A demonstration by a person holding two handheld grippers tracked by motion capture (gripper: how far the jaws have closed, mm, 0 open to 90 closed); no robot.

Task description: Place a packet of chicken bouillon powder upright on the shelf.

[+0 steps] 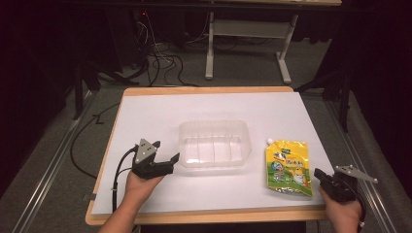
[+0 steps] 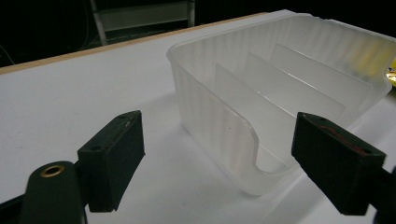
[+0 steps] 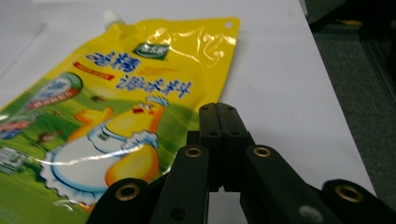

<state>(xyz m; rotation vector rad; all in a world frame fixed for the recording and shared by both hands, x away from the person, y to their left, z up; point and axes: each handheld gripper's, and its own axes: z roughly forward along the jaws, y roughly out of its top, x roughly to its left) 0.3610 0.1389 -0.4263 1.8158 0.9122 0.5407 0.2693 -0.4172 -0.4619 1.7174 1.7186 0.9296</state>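
Note:
A clear plastic container with inner dividers stands in the middle of the white tabletop. My left gripper lies at its near left corner, jaws open. In the left gripper view the container's corner sits between the two pads without touching them, and my left gripper frames it. A yellow spouted pouch lies flat to the right of the container. My right gripper rests just beyond the pouch's lower right edge. Seen from the right gripper view, its jaws are pressed together with nothing between them, beside the pouch.
The table's wooden rim runs along the front, and my right hand hangs near its right corner. Behind the table, a grey desk frame and loose cables sit on the floor. Metal rails flank both sides.

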